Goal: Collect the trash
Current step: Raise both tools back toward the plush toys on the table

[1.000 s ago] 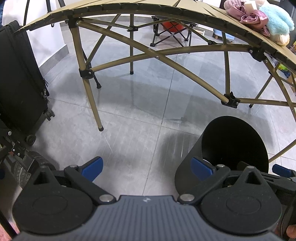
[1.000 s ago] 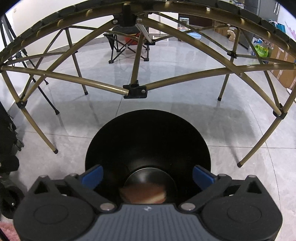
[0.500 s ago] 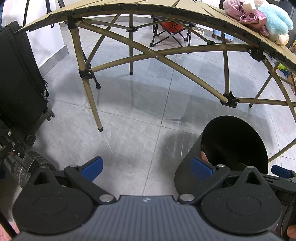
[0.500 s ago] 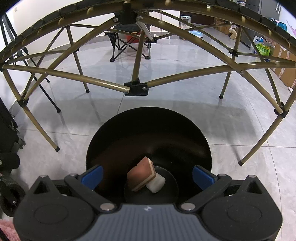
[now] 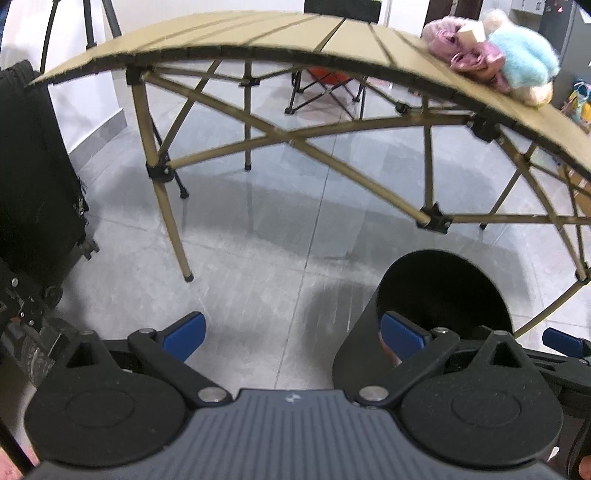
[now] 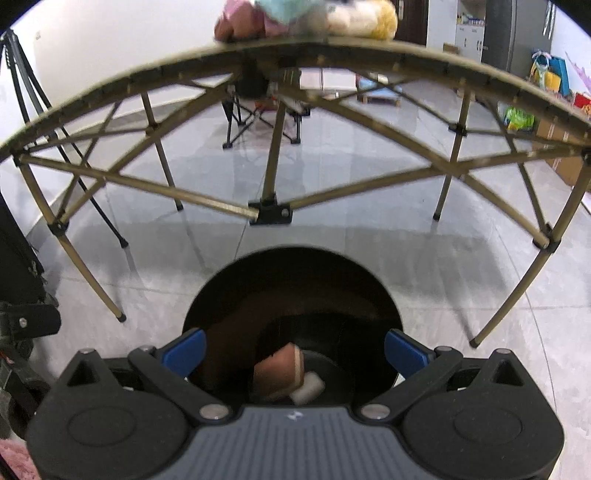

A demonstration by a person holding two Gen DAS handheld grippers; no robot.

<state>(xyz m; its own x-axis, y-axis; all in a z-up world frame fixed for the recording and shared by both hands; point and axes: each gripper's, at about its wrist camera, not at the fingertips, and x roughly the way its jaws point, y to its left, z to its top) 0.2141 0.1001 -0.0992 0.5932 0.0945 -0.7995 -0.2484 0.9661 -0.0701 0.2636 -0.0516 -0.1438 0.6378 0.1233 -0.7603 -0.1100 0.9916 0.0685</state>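
A black round trash bin [image 6: 295, 291] stands on the grey floor in front of the folding table. At its bottom lie a brown block [image 6: 279, 371] and a small white lump [image 6: 308, 387]. My right gripper [image 6: 293, 350] hangs open above the bin's mouth with nothing between its blue fingertips. The left wrist view shows the same bin [image 5: 439, 295] at lower right. My left gripper [image 5: 291, 334] is open over bare floor, just left of the bin, and empty. On the tan table top sits a pile of soft pink, blue and cream things [image 5: 495, 55], also visible as the pile [image 6: 306, 16] in the right wrist view.
The tan folding table [image 5: 258, 40] with crossed metal legs [image 6: 269, 210] arches over the far floor. A black suitcase [image 5: 29, 177] stands at the left beside camera gear [image 5: 22, 317]. A folding chair [image 6: 258, 110] is behind the table. Boxes and bags [image 6: 546, 81] line the far right.
Both grippers have risen and tilted up, so the table top and the soft pile now show. The brown block dropped into the bin and came to rest on the bottom.
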